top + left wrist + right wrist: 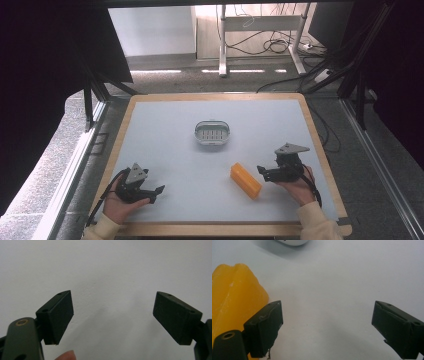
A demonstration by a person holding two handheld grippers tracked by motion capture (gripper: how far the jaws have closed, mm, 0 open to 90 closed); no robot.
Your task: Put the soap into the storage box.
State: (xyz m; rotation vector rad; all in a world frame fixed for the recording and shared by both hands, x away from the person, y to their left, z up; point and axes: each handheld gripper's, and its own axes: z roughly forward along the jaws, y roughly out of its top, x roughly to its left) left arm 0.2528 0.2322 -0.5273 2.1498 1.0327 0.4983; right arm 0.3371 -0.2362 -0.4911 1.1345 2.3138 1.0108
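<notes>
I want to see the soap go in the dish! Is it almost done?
Not yet; nothing looks done. The yellow soap lies on the table, apart from the empty dish. The right gripper is open beside the soap, not around it. The left gripper is open over bare table. Grabbing and moving are probably left.

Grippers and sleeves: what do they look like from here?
Both are black two-jaw tools. The left gripper and right gripper each carry a grey three-cornered plate on top and trail a black cable. Their jaws end in flat, blocky black pads with small screw holes, and a brass-coloured ring sits at the hinge. Cream sleeves cover the wrists.
</notes>
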